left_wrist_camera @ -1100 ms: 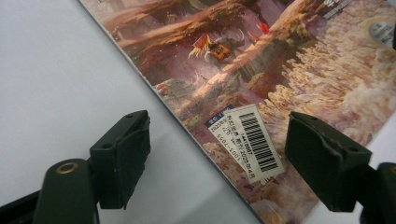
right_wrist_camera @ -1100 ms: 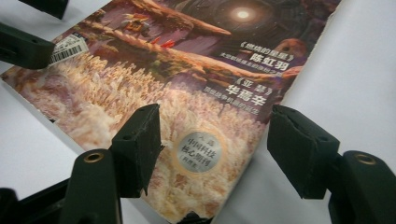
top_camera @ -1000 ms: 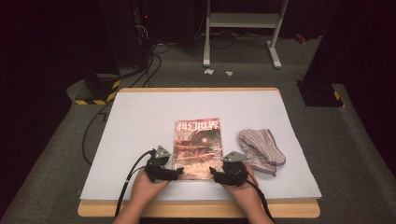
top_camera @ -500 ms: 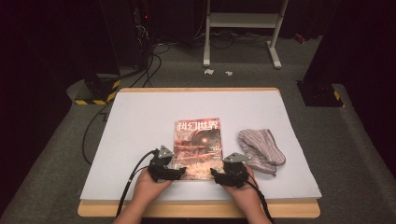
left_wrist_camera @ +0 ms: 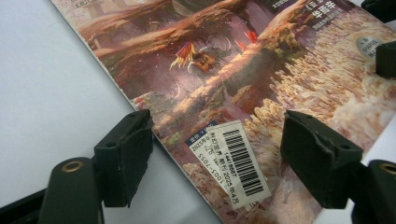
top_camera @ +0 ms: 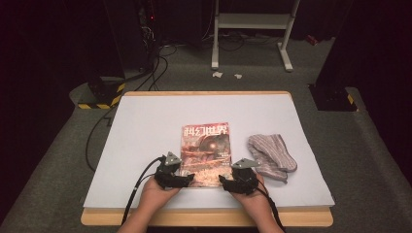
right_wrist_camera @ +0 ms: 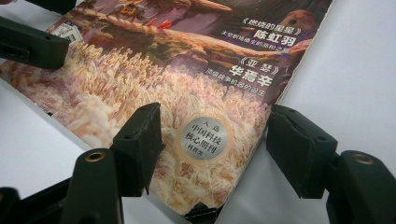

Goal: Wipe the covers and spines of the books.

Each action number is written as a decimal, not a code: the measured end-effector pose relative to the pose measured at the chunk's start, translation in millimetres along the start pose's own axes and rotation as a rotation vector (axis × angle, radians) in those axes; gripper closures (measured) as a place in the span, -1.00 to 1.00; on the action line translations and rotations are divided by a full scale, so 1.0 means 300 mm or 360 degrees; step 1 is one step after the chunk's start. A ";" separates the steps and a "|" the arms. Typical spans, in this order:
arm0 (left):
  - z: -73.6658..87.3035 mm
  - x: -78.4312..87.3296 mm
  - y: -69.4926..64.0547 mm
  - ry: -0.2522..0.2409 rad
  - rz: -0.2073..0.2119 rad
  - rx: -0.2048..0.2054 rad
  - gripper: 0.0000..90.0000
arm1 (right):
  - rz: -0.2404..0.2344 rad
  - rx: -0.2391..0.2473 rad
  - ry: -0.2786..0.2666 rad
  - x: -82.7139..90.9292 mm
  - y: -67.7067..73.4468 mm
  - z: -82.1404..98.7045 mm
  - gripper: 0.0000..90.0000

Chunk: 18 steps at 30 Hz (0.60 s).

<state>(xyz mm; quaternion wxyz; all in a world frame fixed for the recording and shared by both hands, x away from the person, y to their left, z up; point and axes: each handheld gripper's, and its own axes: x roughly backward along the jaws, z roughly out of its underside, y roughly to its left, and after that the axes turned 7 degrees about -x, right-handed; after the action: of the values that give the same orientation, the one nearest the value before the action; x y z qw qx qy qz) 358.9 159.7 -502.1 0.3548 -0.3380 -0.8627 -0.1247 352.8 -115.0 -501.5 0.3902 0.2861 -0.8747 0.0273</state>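
Flanking one magazine (top_camera: 205, 153) beside one cloth (top_camera: 271, 156), two tools (top_camera: 187, 178) (top_camera: 224, 180) gape apart.

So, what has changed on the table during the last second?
Nothing visibly changed. Both tongs, left and right, stay open at the near corners of the magazine, which lies flat in the same place. The striped cloth beside it has not moved.
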 end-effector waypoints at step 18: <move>0.022 0.017 0.031 -0.0077 0.0032 0.0062 -0.18 | 0.0076 -0.0007 -0.0009 0.001 0.031 0.002 -0.17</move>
<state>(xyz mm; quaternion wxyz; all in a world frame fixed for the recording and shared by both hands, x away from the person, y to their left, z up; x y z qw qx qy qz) 358.9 172.2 -503.4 0.3417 -0.3427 -0.8698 -0.0962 347.3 -107.5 -499.9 0.3876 0.2645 -0.8824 0.0339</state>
